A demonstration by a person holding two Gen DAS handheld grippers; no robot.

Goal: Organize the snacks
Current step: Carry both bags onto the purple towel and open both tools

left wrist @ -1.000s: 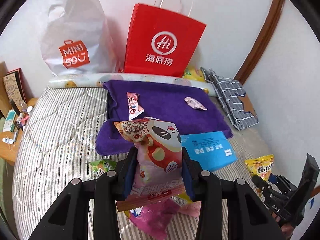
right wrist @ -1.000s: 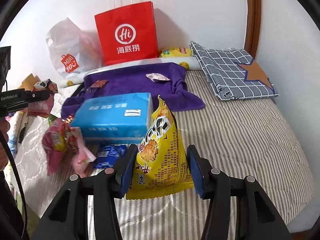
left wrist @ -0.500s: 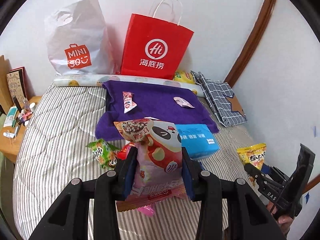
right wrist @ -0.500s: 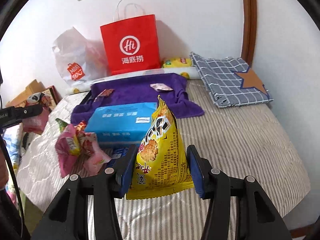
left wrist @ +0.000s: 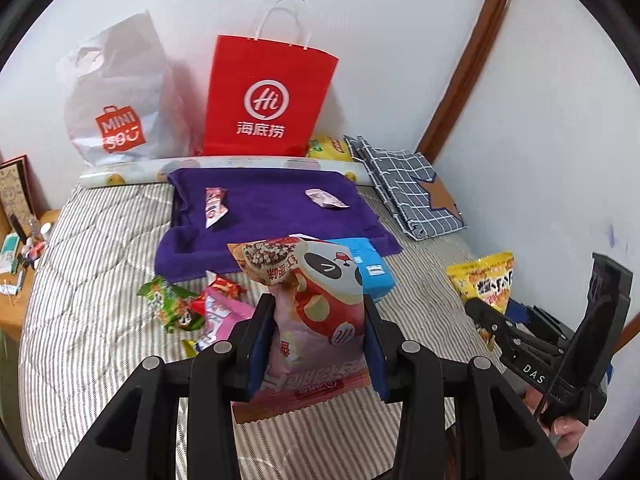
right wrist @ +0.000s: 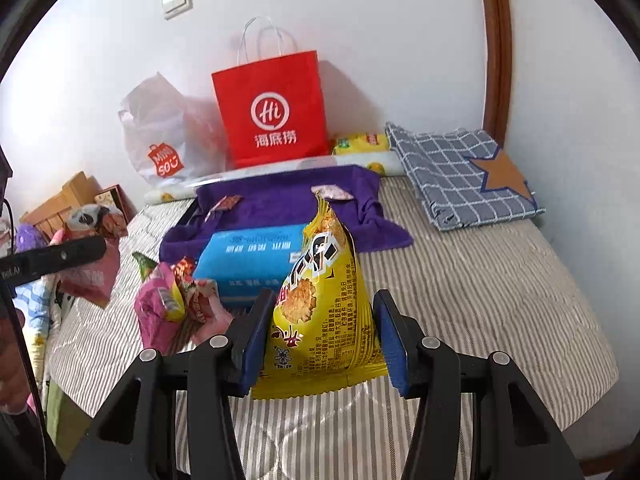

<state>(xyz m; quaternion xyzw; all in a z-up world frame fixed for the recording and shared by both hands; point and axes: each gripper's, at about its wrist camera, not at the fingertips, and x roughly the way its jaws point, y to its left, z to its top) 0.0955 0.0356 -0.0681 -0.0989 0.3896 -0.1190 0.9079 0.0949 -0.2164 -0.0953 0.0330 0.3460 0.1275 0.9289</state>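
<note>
Left gripper (left wrist: 318, 344): jaws clamped on a pink panda-print snack bag (left wrist: 316, 308), centre of frame; its lower edge is hidden behind the fingers. Right gripper (right wrist: 322, 340): jaws clamped on a yellow snack bag (right wrist: 320, 304), centre of frame. The bag covers part of the blue tissue pack (right wrist: 248, 260). Loose snack packets (left wrist: 192, 308) overlap on the striped bed (right wrist: 480, 288); labels illegible. Red paper bag (left wrist: 264, 100) stands at upper centre.

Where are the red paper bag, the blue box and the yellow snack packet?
red paper bag (left wrist: 266, 104), left wrist view, on its white logo.
blue box (right wrist: 248, 256), right wrist view, on its top face.
yellow snack packet (right wrist: 320, 312), right wrist view, mid-front, between the gripper's pads.
</note>
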